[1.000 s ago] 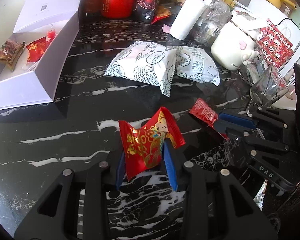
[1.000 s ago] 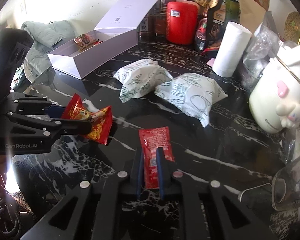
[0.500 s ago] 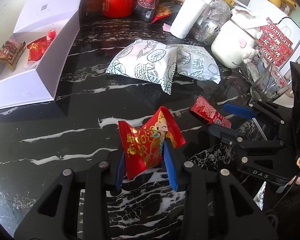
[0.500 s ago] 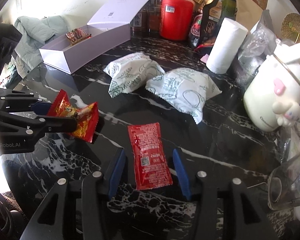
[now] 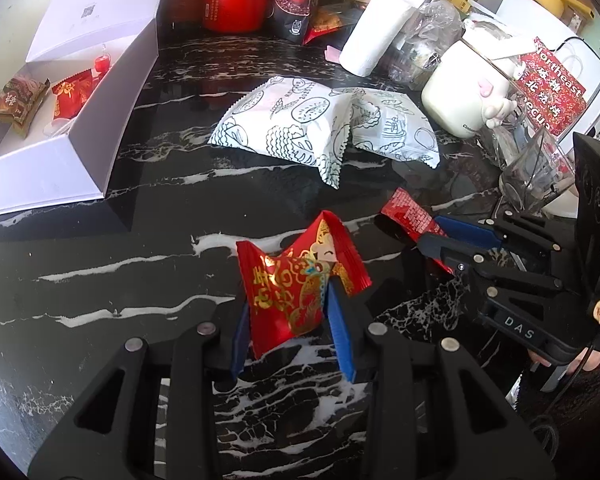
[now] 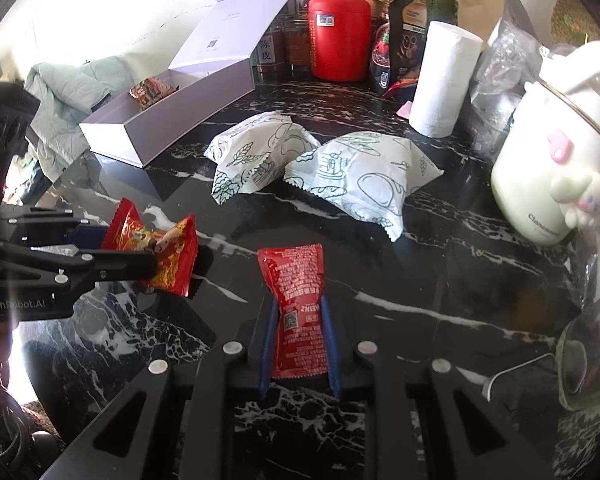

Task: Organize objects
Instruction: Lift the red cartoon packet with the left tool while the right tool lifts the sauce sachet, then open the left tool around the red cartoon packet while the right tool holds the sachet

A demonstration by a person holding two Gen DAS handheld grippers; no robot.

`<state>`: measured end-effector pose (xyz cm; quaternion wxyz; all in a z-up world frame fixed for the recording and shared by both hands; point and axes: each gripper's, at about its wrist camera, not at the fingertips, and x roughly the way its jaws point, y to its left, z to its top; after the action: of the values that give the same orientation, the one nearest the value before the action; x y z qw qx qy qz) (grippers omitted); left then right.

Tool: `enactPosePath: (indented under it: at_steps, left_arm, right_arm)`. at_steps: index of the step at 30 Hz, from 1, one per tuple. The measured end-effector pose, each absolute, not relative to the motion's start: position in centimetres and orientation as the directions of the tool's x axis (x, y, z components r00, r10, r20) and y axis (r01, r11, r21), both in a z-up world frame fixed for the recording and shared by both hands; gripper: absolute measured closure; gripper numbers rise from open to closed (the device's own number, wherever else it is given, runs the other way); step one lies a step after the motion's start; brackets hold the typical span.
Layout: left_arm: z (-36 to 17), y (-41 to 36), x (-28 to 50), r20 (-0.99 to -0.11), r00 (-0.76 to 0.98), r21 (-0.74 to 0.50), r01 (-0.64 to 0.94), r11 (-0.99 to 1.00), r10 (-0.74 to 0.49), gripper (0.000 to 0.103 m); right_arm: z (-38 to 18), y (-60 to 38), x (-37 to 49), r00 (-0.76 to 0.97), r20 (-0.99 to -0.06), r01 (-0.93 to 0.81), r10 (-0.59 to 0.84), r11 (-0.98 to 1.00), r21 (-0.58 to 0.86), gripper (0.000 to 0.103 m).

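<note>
counter [image 5: 100, 280]: glossy black marble | red snack packet [image 5: 296, 280]: shiny foil | box [image 5: 60, 160]: matt white card

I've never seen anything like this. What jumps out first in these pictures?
Two black claws each pinch a red packet above a black marble counter: the left claw holds a red-and-gold snack packet, the right claw a ketchup sachet. Behind them lie two white printed pouches, and at the far left an open white box with a few snacks inside.
</note>
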<state>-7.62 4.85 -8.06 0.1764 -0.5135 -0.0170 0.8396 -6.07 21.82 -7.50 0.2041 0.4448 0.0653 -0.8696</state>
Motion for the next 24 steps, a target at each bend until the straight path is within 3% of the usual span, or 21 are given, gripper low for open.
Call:
enactPosePath:
  at_steps: [12,17,24]
  left_arm:
    - [-7.0,4.2,-6.8,-0.844,-0.440,-0.199,-0.275,-0.941,0.307,0.070]
    - [-6.7,4.0,-6.5,-0.839,-0.450,-0.195,-0.275,-0.941,0.305,0.077]
    - [-6.4,4.5,-6.3,-0.823,-0.478,-0.158,-0.325,-0.932,0.306,0.073]
  right_arm:
    - [-6.2,20.9,-5.0,-0.513,-0.780,0.456,-0.357,-0.884,0.105,0.082]
    - [-5.9,20.7,-4.6,-0.516,-0.778,0.461,-0.358,-0.882,0.100,0.082]
    - [-6.4,20.5,-4.4,-0.498,-0.789,0.467,-0.360,-0.878,0.105,0.082]
